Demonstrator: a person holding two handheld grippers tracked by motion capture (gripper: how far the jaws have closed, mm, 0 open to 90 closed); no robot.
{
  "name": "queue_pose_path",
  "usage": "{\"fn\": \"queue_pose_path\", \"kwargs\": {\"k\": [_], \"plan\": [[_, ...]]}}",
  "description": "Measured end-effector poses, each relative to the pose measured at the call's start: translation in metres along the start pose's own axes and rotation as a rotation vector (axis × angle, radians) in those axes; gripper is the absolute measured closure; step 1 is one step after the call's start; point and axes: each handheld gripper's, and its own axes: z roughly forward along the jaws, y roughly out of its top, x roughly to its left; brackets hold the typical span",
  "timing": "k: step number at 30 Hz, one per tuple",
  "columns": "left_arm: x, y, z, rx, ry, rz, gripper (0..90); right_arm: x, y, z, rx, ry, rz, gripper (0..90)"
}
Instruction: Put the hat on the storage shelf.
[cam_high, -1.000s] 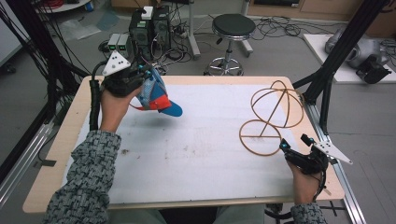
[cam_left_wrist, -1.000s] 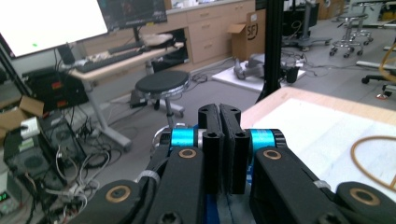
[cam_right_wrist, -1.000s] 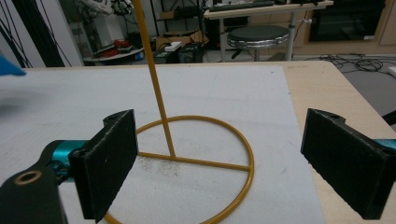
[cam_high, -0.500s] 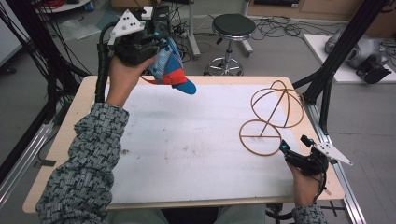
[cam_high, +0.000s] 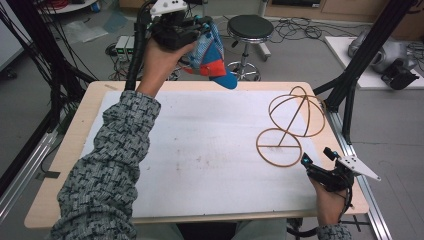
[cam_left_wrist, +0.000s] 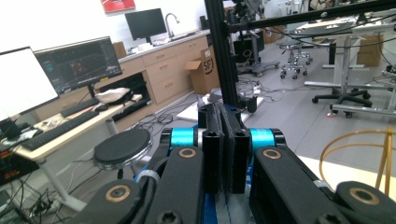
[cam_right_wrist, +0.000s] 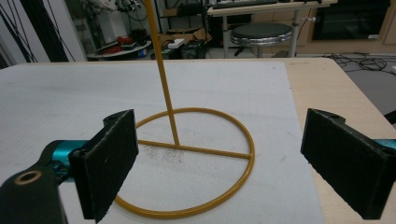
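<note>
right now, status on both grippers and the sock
Left gripper shut on sock, raised beyond table's far edge. Right gripper open beside wire stand. Nothing between.

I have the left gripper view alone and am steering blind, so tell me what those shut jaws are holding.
Observer: The left gripper is shut on a blue and orange sock, held above the table's far edge.
Operator: Report the right gripper.
Observer: The right gripper is open and holds nothing, low at the near right corner.
Operator: Say what it faces.
Observer: The yellow wire stand; its ring base lies flat on the white mat just ahead of the jaws.
</note>
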Motion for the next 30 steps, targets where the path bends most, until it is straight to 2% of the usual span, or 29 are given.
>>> {"fn": "queue_pose_path", "kwargs": {"k": [4,5,6,8,9,13,15,17,23,24,30], "plan": [[-0.006,0.009,0.013,-0.004,-0.018,0.006,87.4,0.002,0.000,0.002,0.006,0.008,-0.013,10.3],[-0.011,0.015,0.021,-0.003,-0.026,0.009,87.4,0.002,0.000,0.002,0.007,0.011,-0.016,10.3],[-0.011,0.015,0.021,-0.003,-0.026,0.009,87.4,0.002,0.000,0.002,0.008,0.011,-0.018,10.3],[-0.017,0.023,0.031,0.003,-0.039,0.029,87.4,0.002,0.000,0.002,0.005,0.015,-0.022,10.3],[-0.017,0.023,0.031,0.003,-0.039,0.029,87.4,0.002,0.000,0.002,0.005,0.015,-0.022,10.3],[-0.028,0.036,0.051,-0.013,-0.074,0.034,87.5,0.002,0.000,0.001,0.008,0.018,-0.023,10.3],[-0.029,0.038,0.053,-0.015,-0.077,0.032,87.5,0.002,0.000,0.001,0.012,0.020,-0.022,10.2],[-0.036,0.043,0.066,-0.025,-0.096,0.030,87.5,0.002,0.000,0.001,0.009,0.021,-0.017,10.3],[-0.045,0.047,0.082,-0.038,-0.119,0.031,87.5,0.001,-0.001,0.000,0.015,0.020,-0.011,10.3],[-0.050,0.048,0.089,-0.038,-0.124,0.033,87.5,0.000,-0.001,0.000,0.015,0.022,-0.012,10.3],[-0.062,0.052,0.104,-0.058,-0.148,0.026,87.5,0.000,-0.001,0.000,0.018,0.023,-0.019,10.3]]}}
